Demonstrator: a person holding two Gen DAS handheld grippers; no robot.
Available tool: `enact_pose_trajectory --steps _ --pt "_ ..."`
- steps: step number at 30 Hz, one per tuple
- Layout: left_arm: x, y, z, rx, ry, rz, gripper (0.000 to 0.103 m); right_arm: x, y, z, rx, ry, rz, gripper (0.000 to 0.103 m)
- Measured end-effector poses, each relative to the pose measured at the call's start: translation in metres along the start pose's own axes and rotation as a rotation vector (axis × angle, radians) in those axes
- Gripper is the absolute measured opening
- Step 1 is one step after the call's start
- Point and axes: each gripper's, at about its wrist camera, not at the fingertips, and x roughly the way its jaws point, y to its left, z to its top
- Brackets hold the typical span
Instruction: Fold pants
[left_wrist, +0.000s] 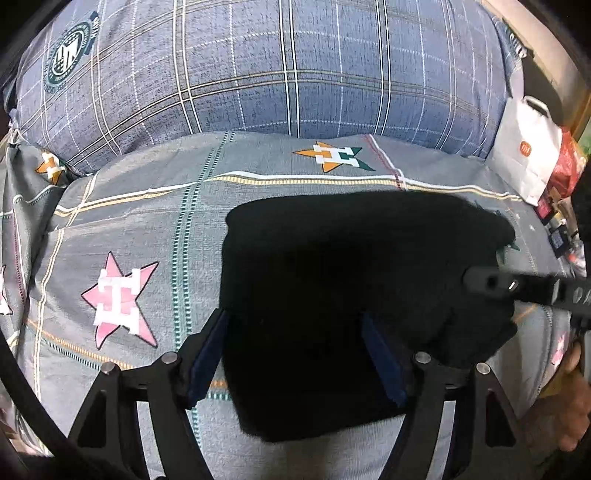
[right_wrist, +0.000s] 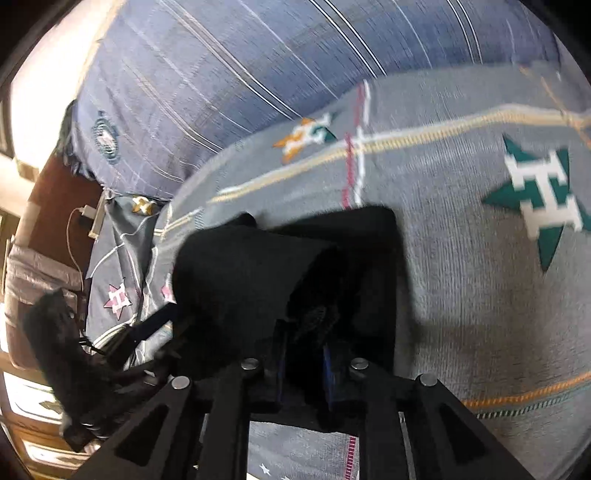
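Pants (left_wrist: 332, 295) black | left tool (left_wrist: 295, 354) spread wide; right tool (right_wrist: 304, 354) pinching pants | bag (left_wrist: 524, 147) logo "mi"

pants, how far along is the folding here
Done: the black pants already lie as a compact folded block on the star-print bed sheet. In hand: the right gripper is pinched on a raised flap of cloth, while the left gripper stands open over the near edge. Left: laying that flap down and letting go.
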Motion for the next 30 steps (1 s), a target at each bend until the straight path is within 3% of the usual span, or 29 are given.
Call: enact_pose_trajectory --steps 1,3,5,7,8,11,13,15,16,18,21,23,24,25,28,30 --pt "-0.005 0.007 -0.003 -0.022 0.001 -0.024 0.074 -0.009 0.001 -0.002 -0.015 -0.032 0.009 0.018" --pt "-0.011 0.019 -0.011 -0.059 0.001 -0.044 0.074 -0.022 0.000 -0.009 -0.022 -0.068 0.005 0.028" --pt "-0.011 0.025 -0.022 -0.068 0.014 -0.029 0.075 -0.032 0.000 -0.013 -0.042 -0.099 0.006 0.034" --pt "-0.006 0.019 -0.030 -0.055 0.027 -0.025 0.075 -0.032 0.002 -0.014 -0.056 -0.103 -0.001 0.051" --pt "-0.002 0.012 -0.034 -0.021 0.034 -0.005 0.075 -0.027 0.003 -0.014 -0.061 -0.091 -0.033 0.066" --pt "-0.010 0.002 -0.032 0.037 0.014 0.032 0.075 -0.018 0.006 -0.011 -0.068 -0.090 -0.130 0.066" --pt "-0.025 0.014 -0.021 -0.017 -0.014 -0.042 0.075 -0.035 0.006 -0.006 -0.053 -0.169 -0.079 0.066" --pt "-0.028 0.030 -0.011 -0.088 -0.020 -0.066 0.079 -0.042 0.003 -0.003 -0.034 -0.217 -0.069 0.084" --pt "-0.024 0.038 -0.002 -0.118 0.003 -0.067 0.080 -0.037 0.001 -0.001 -0.025 -0.199 -0.068 0.086" --pt "-0.002 0.046 0.014 -0.132 0.094 -0.061 0.080 -0.024 -0.002 0.004 -0.011 -0.143 -0.041 0.086" --pt "0.038 0.051 0.019 -0.160 0.178 -0.170 0.080 -0.007 -0.007 0.010 0.005 -0.092 -0.039 0.086" --pt "0.040 0.060 0.014 -0.234 0.127 -0.242 0.076 0.010 -0.019 0.014 0.048 -0.042 -0.032 0.086" --pt "0.038 0.061 0.012 -0.248 0.120 -0.272 0.061 0.017 -0.022 0.014 0.072 -0.029 -0.006 0.082" --pt "0.035 0.061 0.010 -0.256 0.112 -0.295 0.056 0.021 -0.023 0.013 0.089 -0.028 0.013 0.075" --pt "0.021 0.067 0.000 -0.290 0.089 -0.313 0.033 0.023 -0.007 0.011 0.031 -0.054 -0.047 0.064" --pt "0.004 0.076 -0.009 -0.336 0.082 -0.314 0.028 0.019 0.009 0.005 -0.010 -0.081 -0.034 0.054"
